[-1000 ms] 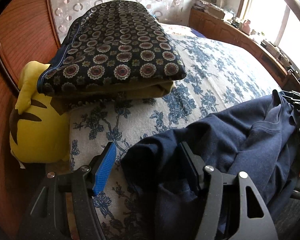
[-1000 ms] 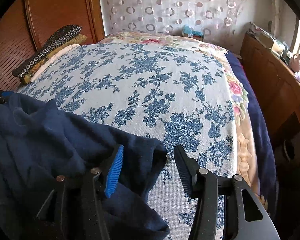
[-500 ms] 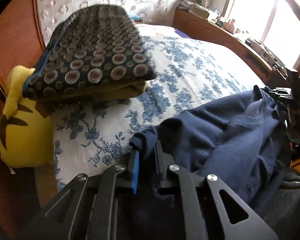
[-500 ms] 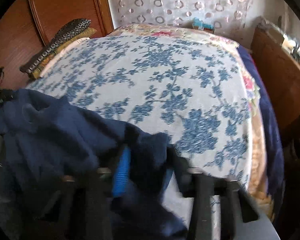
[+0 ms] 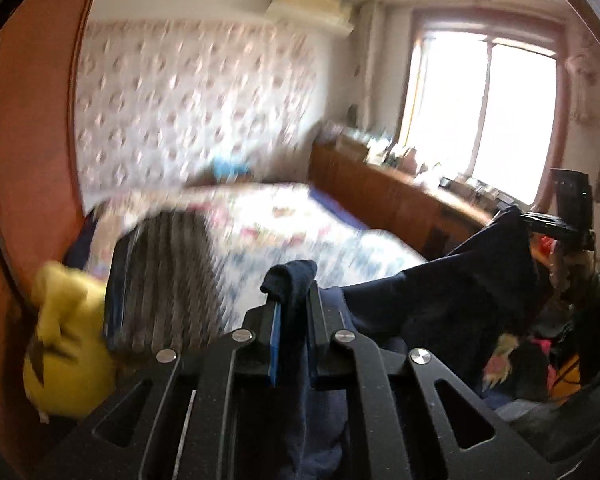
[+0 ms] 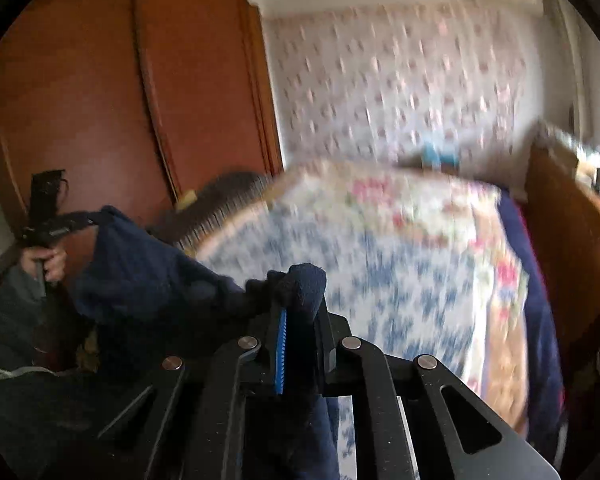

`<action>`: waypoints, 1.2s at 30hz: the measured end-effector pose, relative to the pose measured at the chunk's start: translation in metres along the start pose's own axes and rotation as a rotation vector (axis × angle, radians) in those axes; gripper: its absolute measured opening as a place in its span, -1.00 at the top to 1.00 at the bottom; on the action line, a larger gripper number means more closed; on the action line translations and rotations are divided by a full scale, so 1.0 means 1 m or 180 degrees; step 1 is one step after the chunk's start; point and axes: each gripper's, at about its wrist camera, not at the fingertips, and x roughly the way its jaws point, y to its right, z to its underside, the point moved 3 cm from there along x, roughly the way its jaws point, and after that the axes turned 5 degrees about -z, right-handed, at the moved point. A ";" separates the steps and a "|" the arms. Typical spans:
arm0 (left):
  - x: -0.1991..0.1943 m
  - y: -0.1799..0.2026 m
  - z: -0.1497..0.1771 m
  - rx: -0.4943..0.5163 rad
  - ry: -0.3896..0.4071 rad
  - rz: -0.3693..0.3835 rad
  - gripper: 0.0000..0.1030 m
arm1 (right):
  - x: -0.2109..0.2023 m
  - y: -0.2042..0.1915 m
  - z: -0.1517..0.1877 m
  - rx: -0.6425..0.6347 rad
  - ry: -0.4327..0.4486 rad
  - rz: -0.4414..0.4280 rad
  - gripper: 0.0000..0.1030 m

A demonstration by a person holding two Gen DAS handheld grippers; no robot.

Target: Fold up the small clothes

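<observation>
The left gripper [image 5: 294, 312] and right gripper [image 6: 302, 320] each pinch the soft dark blue cloth [image 5: 440, 300] at bottom middle.

Floral bedspread [image 6: 400, 264], yellow plush [image 5: 66, 344] (blurred)

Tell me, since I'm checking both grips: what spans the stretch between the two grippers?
The navy garment alone: clamped in the right gripper, it stretches to the left gripper in the right wrist view.
</observation>
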 end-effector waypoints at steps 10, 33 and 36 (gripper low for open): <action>-0.099 0.017 -0.097 0.0309 0.0977 -0.0115 0.79 | -0.143 -0.041 -0.081 -0.0455 0.0871 0.0151 0.81; -0.075 0.004 -0.131 0.0362 0.1131 -0.0281 0.79 | -0.190 -0.093 -0.097 -0.0619 0.1003 0.0857 0.81; -0.028 -0.011 -0.127 0.0343 0.0933 -0.0414 0.79 | -0.159 -0.072 -0.100 -0.0511 0.0799 0.0860 0.81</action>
